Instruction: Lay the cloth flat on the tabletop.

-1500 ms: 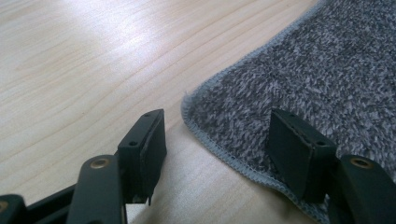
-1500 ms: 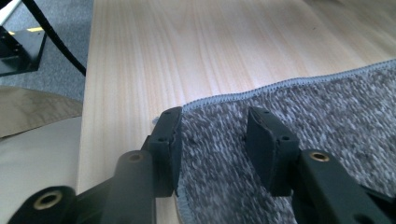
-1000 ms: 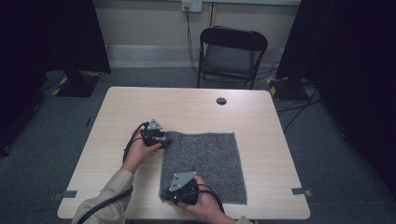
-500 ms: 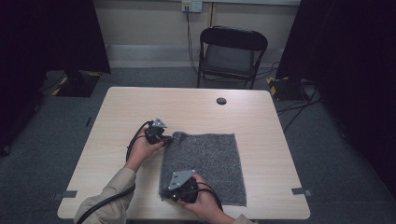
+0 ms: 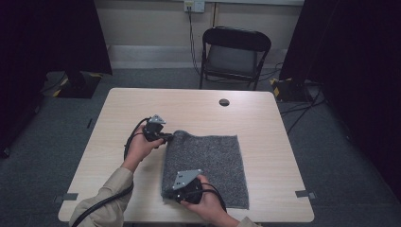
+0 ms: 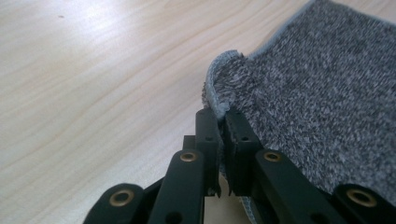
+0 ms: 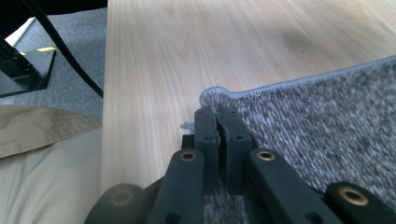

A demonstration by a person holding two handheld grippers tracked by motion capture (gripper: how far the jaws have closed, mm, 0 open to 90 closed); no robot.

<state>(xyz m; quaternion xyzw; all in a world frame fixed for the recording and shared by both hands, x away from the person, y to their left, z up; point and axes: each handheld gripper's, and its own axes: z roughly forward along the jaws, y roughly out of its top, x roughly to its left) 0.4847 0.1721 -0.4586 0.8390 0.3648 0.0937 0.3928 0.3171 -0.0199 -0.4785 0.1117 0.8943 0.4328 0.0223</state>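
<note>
Gripping both near-side corners of the grey cloth (image 5: 208, 163) on the table (image 5: 265, 123).
Left gripper (image 6: 219, 122) and right gripper (image 7: 218, 122) jaws pressed together, each pinching a cloth corner, at 10 and 7 o'clock respectively.

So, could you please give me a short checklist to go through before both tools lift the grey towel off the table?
1. Left tool shut on the grey towel's far left corner: ok.
2. Right tool shut on its near left corner: ok.
3. Corner raised at the left tool: ok, the hem curls up above the jaws.
4. Rest of the towel flat on the table: ok.
5. Nothing resting on the towel: ok.
6. How deep each grip reaches: cannot tell.
</note>
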